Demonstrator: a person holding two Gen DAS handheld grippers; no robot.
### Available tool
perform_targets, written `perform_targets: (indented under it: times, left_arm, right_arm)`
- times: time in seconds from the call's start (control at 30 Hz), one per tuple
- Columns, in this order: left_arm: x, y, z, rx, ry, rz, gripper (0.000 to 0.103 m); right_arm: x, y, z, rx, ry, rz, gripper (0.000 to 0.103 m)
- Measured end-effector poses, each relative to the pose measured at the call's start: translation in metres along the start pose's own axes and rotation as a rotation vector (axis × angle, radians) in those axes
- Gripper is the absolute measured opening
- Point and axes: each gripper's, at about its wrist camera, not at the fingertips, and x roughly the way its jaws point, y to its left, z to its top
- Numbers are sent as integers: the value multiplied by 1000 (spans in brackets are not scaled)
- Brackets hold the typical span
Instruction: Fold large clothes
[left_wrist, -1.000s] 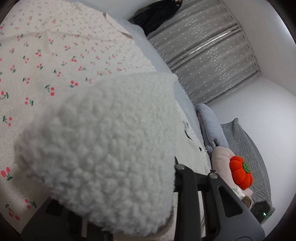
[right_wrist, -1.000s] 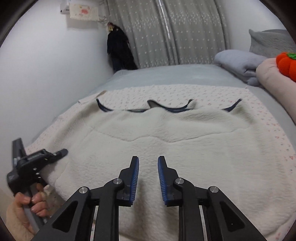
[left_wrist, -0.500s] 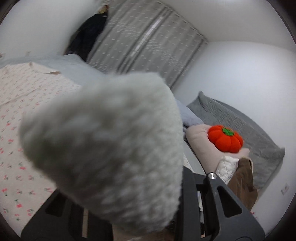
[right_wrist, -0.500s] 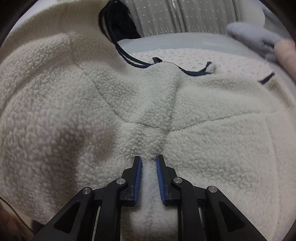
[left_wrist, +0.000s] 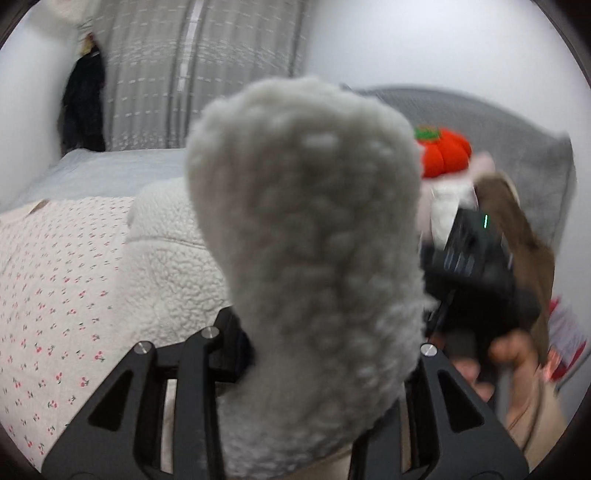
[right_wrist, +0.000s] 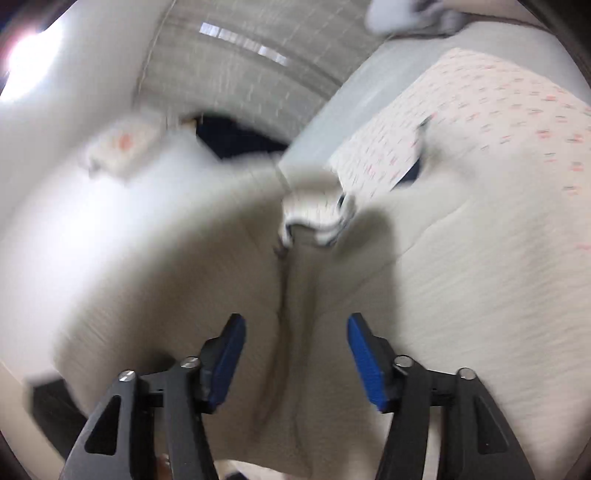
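Fleece (left_wrist: 310, 240) stays pinched in left tongs (left_wrist: 317, 354); right tongs (right_wrist: 293, 354) just spread wide (fabric released).

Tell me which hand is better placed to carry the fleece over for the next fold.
Left, most likely. The left tongs are clamped on a thick flap of the white fleece, lifted above the cherry-print cover. The right tongs have just been opening and hold nothing; the fleece lies beyond their pads.

Right claw (right_wrist: 295, 363) just opened, pads clear of cream fleece (right_wrist: 424, 295)
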Motion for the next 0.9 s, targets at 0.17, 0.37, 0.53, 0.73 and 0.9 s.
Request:
perform_targets:
  times: [0.17,0.37,0.53,0.73,0.9]
  left_arm:
    - [30,-65,-29,284,108,-32,40]
    - [31,-76,-51,395,138,-116,46]
    - [20,-40,-33,247,158,-271,47]
    - [0,-29,-29,218,161,-338,53]
    - [-13,-25,-33,245,178,-391,65]
  right_arm:
    - [-45,-39,10,87,-41,-72,70]
    - [-83,-80,8,218,-93,1,81]
    - [-59,-73,18,225,35,74,84]
    - [-13,-28,29,70,166,-117,91]
    - [16,12,27,-131,223,-320,45]
